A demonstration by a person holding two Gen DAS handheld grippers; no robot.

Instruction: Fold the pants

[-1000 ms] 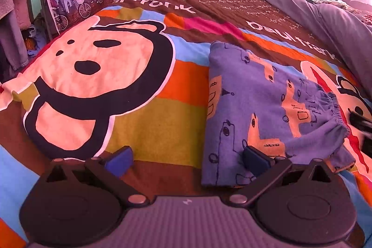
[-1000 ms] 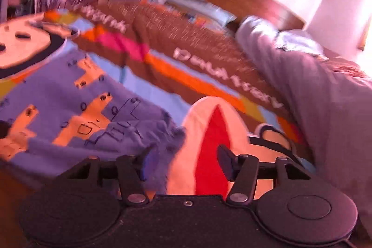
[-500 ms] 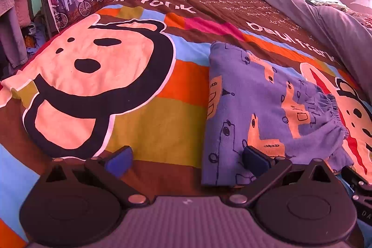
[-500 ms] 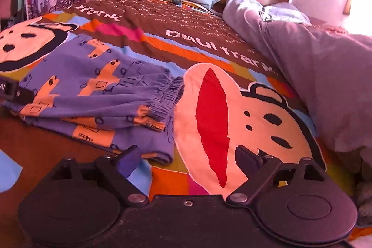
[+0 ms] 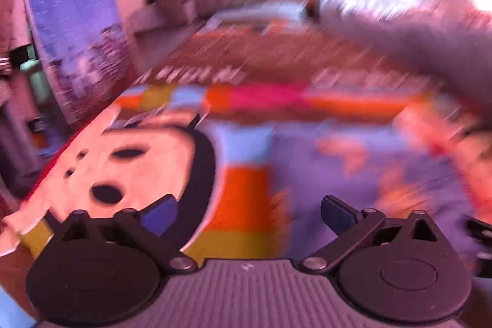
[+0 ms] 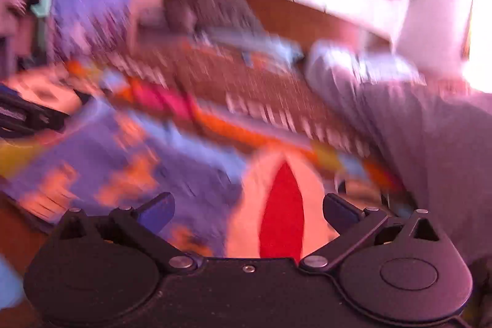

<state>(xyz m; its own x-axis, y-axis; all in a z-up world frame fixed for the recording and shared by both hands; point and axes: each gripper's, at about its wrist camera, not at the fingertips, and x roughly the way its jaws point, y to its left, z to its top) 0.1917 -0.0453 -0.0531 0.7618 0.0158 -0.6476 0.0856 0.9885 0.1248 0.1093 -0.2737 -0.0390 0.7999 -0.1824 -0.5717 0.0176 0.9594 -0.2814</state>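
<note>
While both views are smeared with blur, I can make out my left tongs (image 5: 247,214) spread wide with nothing between the blue pads, and my right tongs (image 6: 247,212) spread wide and empty as well. My folded purple pants (image 6: 123,171) with orange prints lie flat on the cartoon bedspread (image 5: 147,162), ahead and to the right of the left tongs, ahead and to the left of the right ones, just beside the red shape on the spread. Grey bedding (image 6: 430,137) is heaped along the bed's right side, touching the spread
</note>
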